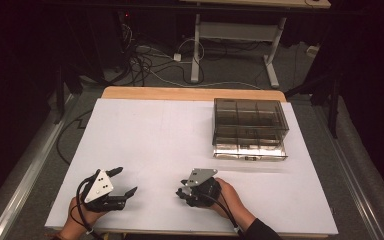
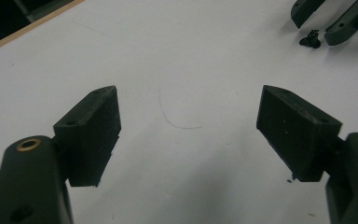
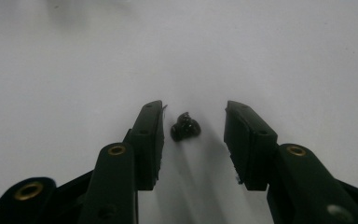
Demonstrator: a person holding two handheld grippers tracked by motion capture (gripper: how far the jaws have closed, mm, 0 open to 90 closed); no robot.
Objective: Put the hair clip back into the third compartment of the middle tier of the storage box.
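Right gripper (image 3: 193, 122) low over the white table (image 1: 155, 140), jaws part-spread around a small black screw-like piece (image 3: 185, 126), nearer one pad, not pinched. Left gripper (image 2: 189, 128) spread wide, nothing between. Compartment box (image 1: 250, 127) well apart.

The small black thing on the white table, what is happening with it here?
A person holds a gripper in each hand over the white table. The right gripper is low over the table with a small black part, perhaps a screw, lying between its jaws; they are not yet pressing on it. The left gripper is wide open with nothing between its jaws. A clear box with compartments stands farther back on the table.
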